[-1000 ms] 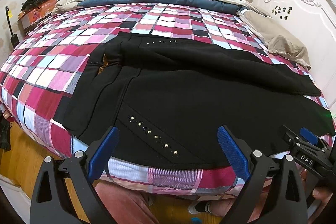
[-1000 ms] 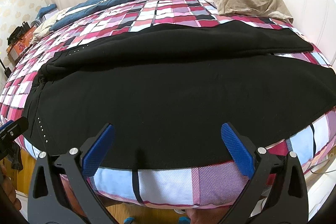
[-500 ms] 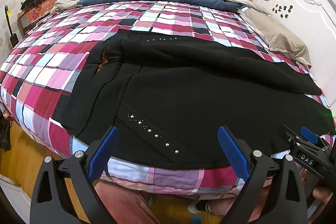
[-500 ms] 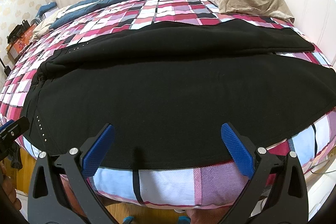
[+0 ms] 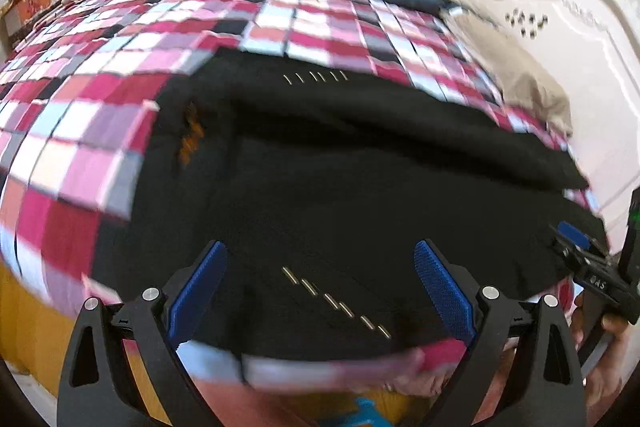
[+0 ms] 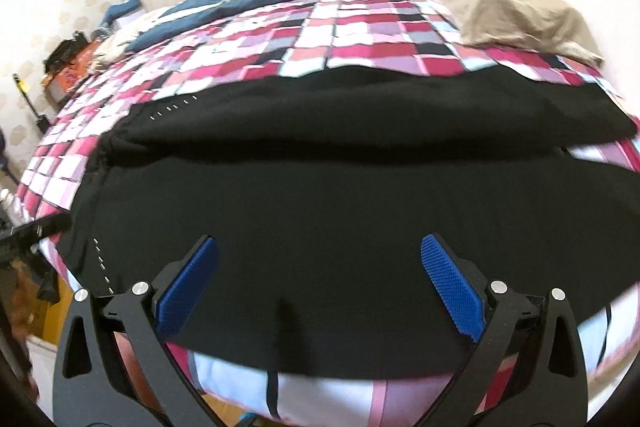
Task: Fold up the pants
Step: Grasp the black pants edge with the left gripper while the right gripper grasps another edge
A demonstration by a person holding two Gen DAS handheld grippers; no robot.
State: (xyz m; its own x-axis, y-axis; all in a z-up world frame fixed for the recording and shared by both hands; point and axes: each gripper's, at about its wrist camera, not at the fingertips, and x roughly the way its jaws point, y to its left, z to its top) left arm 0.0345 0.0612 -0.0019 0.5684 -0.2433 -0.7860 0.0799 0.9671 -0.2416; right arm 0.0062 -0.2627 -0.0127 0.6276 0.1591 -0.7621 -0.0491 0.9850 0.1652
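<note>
On checked quilt, soft black pants, ribbed blue tongs apart

Pants blurred; hem cut off at right edge.

Pants on bed; pillow behind.

Both grippers wide apart, empty
</note>
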